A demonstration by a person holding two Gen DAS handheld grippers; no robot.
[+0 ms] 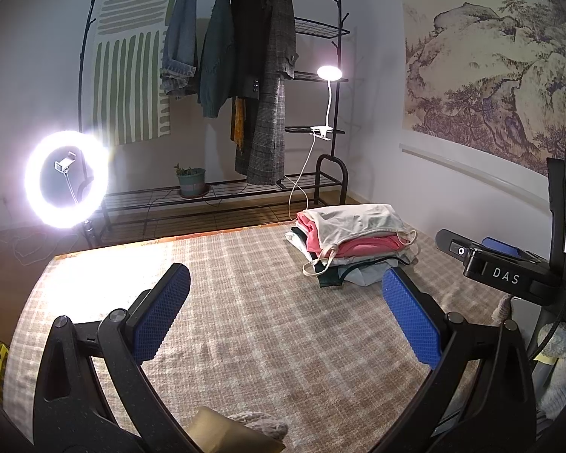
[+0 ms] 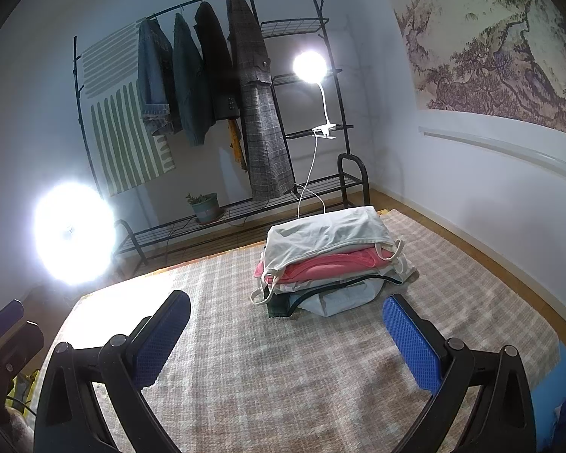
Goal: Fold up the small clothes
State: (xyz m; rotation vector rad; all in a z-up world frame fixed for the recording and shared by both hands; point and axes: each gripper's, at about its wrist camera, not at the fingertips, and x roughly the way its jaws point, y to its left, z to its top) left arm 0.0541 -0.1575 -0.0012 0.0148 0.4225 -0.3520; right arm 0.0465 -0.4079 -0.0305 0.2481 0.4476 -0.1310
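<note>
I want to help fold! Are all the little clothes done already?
Looks nearly done: a pile of clothes sits folded on the checked blanket, white top uppermost, pink beneath. Nothing is in hand; the left gripper and right gripper are open, empty. No loose clothes show on the blanket.

Each camera sits just behind its own gripper and looks forward along the two blue-padded fingers, tilted down over a checked blanket [image 1: 268, 302]. The left wrist view looks out between the left gripper [image 1: 285, 294] fingers; the stack of folded clothes [image 1: 352, 241] lies ahead and to the right of them, with the right gripper's body at the far right edge. The right wrist view looks out between the right gripper [image 2: 286, 321] fingers, nearer to the stack [image 2: 328, 260], almost straight ahead. Both views share the stack, the blanket, the clothes rack [image 1: 222, 75], the clip lamp [image 1: 329, 73], the ring light [image 1: 66, 179] and the landscape mural [image 1: 494, 60].
</note>
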